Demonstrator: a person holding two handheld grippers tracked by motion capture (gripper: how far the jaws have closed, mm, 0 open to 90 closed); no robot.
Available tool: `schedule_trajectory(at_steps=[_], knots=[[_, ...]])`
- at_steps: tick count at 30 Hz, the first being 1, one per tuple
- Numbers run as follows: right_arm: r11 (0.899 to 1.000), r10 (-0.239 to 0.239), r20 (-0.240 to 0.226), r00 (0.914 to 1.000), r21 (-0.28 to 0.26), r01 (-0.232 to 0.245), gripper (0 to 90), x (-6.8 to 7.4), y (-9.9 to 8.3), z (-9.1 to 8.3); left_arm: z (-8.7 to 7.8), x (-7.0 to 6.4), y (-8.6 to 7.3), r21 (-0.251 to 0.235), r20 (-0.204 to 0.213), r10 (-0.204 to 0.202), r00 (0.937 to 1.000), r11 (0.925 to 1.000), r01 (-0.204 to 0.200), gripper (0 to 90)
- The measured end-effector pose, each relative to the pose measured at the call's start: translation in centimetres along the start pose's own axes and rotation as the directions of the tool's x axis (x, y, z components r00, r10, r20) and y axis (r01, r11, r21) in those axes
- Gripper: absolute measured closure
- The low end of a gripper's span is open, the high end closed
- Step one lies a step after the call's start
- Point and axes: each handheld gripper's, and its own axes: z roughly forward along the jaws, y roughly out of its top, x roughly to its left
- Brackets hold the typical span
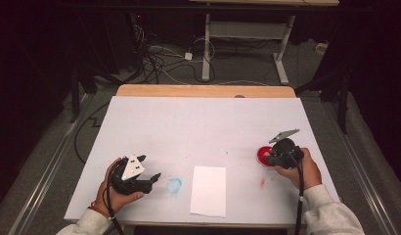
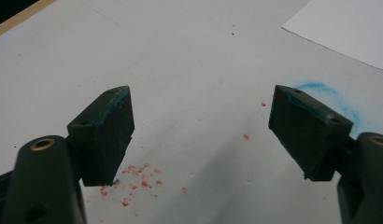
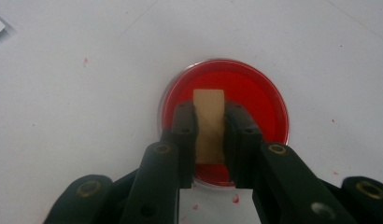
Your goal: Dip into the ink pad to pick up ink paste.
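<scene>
Right claw (image 3: 210, 122) clenched on a tan wooden block (image 3: 209, 122) over the red ink pad (image 3: 255, 93), left claw (image 2: 201, 123) released above the white tabletop (image 2: 189, 56), blue smudge (image 2: 336, 100) beside it.

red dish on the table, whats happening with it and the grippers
A person works at a white table with a gripper in each hand. The right gripper is shut on a tan block, holding it over or in the red ink dish; contact cannot be told. The left gripper is open and holds nothing, above bare tabletop with red specks and a blue smudge. A white sheet of paper lies between the hands.
</scene>
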Motion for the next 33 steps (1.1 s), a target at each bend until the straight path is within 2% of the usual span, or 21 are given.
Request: schedule_trajectory(at_steps=[2,6,11,16,20,25,28,33], knots=[[1.0,0.003,-0.003,1.0,-0.002,-0.003,76.0,-0.03,-0.03,0.03,0.06,0.02,0.04,-0.002,-0.002,0.014,0.9999,0.9999,-0.014,21.8],[1.0,0.013,-0.01,0.9999,-0.013,-0.013,76.0,-0.13,-0.13,0.06,0.08,-0.06,0.06,0.003,0.004,0.007,1.0,1.0,-0.007,21.7],[1.0,-0.001,0.01,1.0,-0.021,0.001,76.0,0.03,-0.13,0.13,0.16,-0.02,0.11,0.0,0.003,0.018,0.9998,0.9998,-0.018,21.7],[0.999,0.017,-0.005,0.9998,-0.034,-0.017,76.0,-0.18,-0.23,0.21,0.17,-0.05,0.06,0.008,0.009,0.007,0.9999,0.9999,-0.007,21.7],[0.999,0.011,0.003,0.9999,-0.034,-0.011,76.0,-0.15,-0.2,0.26,0.16,-0.02,0.11,0.0,0.002,0.018,0.9998,0.9998,-0.018,21.7],[0.999,0.019,0.004,0.9998,-0.035,-0.019,76.1,-0.09,-0.25,0.32,0.21,-0.11,0.1,0.009,0.01,0.007,0.9999,0.9999,-0.007,21.7],[0.999,0.015,0.011,0.9998,-0.03,-0.014,76.2,0.05,-0.24,0.33,0.23,-0.12,0.17,0.005,0.005,0.023,0.9997,0.9997,-0.023,21.7],[0.999,0.023,0.002,0.9997,-0.038,-0.023,76.1,-0.1,-0.36,0.4,0.19,-0.12,0.14,0.007,0.012,0.007,0.9999,0.9999,-0.007,21.7]])
